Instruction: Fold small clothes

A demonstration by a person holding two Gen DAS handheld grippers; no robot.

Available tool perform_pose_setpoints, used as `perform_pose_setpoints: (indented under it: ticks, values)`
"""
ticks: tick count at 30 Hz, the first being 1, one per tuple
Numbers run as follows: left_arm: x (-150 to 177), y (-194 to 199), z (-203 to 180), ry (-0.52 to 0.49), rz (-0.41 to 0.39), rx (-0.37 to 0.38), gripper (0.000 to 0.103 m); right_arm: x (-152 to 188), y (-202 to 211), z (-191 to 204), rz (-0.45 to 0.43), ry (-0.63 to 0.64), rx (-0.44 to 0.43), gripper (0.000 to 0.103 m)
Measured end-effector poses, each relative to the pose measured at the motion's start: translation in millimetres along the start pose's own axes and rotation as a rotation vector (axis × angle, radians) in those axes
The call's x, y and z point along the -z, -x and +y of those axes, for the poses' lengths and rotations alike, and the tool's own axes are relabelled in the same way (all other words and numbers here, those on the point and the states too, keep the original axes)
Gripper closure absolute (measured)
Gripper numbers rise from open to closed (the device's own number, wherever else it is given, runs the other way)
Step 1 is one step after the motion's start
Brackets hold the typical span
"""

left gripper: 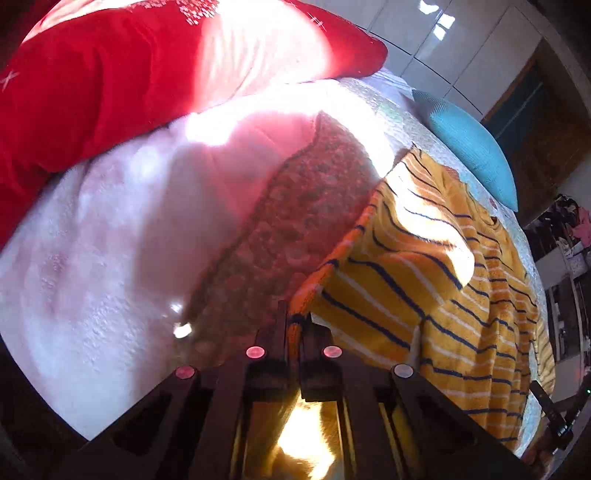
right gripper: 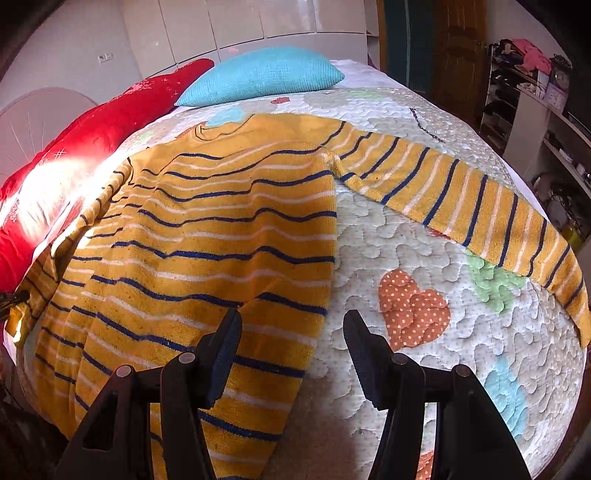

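A small yellow sweater (right gripper: 207, 240) with navy and white stripes lies flat on the quilted bed cover (right gripper: 424, 369). Its right sleeve (right gripper: 472, 206) stretches out to the right. In the left wrist view my left gripper (left gripper: 295, 325) is shut on the sweater's left sleeve edge (left gripper: 388, 258), which is lifted and partly folded over the body. My right gripper (right gripper: 291, 332) is open and empty, low over the sweater's lower right hem, one finger over the cloth and one over the quilt.
A red pillow (right gripper: 74, 147) and a turquoise pillow (right gripper: 266, 74) lie at the head of the bed. White wardrobe doors (right gripper: 221, 22) stand behind. Shelves with clutter (right gripper: 535, 92) stand at the right, beside a wooden door (right gripper: 458, 48).
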State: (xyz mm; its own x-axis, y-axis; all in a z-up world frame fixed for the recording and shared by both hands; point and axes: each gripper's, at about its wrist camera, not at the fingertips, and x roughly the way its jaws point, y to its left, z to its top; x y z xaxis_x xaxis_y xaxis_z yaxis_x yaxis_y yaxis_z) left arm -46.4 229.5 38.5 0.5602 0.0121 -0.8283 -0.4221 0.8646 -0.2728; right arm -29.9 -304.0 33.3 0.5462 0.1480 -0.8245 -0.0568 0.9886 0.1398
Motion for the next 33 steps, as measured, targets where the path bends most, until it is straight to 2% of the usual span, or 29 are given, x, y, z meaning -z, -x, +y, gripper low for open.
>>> perform_pose_setpoints:
  ticks: [3, 4, 5, 8, 9, 10, 12, 14, 16, 19, 22, 24, 26, 28, 30, 31, 33]
  values:
    - [-32.5, 6.0, 22.5, 0.019, -0.091, -0.207, 0.099, -5.8, 4.2, 0.0, -0.019, -0.007, 0.016, 0.041]
    - [-40.9, 6.8, 31.9, 0.029, -0.106, -0.251, 0.098, -6.8, 5.7, -1.3, -0.023, -0.014, 0.018, 0.041]
    - [-46.7, 6.9, 39.3, 0.043, -0.103, -0.259, 0.096, -7.3, 7.1, -3.0, -0.026, -0.022, 0.018, 0.041]
    - [-40.4, 19.1, 44.6, 0.07, -0.107, -0.174, 0.089, -6.1, 11.1, -10.6, -0.025, -0.045, 0.0, 0.041]
    - [-31.5, 24.8, 40.5, 0.067, -0.102, -0.136, 0.08, -3.6, 11.5, -13.4, -0.015, -0.055, -0.015, 0.041]
    - [-19.8, 30.7, 33.9, 0.059, -0.091, -0.09, 0.076, -0.6, 11.5, -16.2, -0.002, -0.063, -0.035, 0.041]
    - [4.9, 39.4, 11.3, 0.029, -0.069, 0.031, 0.059, 7.2, 11.3, -21.3, 0.023, -0.079, -0.086, 0.041]
    - [32.1, 43.4, -13.6, -0.019, -0.029, 0.15, 0.055, 17.0, 12.1, -25.9, 0.042, -0.101, -0.14, 0.041]
    - [56.9, 39.7, -40.1, -0.073, 0.021, 0.224, 0.054, 28.7, 14.0, -29.5, 0.053, -0.128, -0.189, 0.041]
    - [86.5, 26.1, -76.4, -0.144, 0.093, 0.285, 0.054, 46.2, 16.2, -34.0, 0.066, -0.159, -0.242, 0.041]
    - [107.4, 7.7, -101.6, -0.152, 0.169, 0.335, 0.054, 63.9, 19.2, -33.2, 0.068, -0.184, -0.304, 0.041]
    - [118.4, 4.3, -115.7, -0.184, 0.155, 0.324, 0.041, 73.3, 19.8, -28.2, 0.067, -0.189, -0.35, 0.041]
    - [127.9, 7.3, -127.8, -0.216, 0.126, 0.273, 0.039, 80.6, 18.3, -16.5, 0.064, -0.174, -0.378, 0.039]
    - [133.3, 6.9, -140.8, -0.24, 0.127, 0.24, 0.04, 85.7, 17.8, -0.9, 0.043, -0.139, -0.375, 0.041]
    - [135.3, 6.7, -144.6, -0.26, 0.149, 0.193, 0.094, 87.8, 15.2, 13.3, 0.036, -0.101, -0.375, 0.072]
    - [134.4, 6.7, -144.2, -0.253, 0.162, 0.185, 0.093, 86.8, 12.9, 17.4, 0.046, -0.087, -0.375, 0.089]
    - [131.4, 16.2, -137.0, -0.222, 0.152, 0.166, 0.094, 85.3, 14.6, 14.6, 0.052, -0.119, -0.406, 0.092]
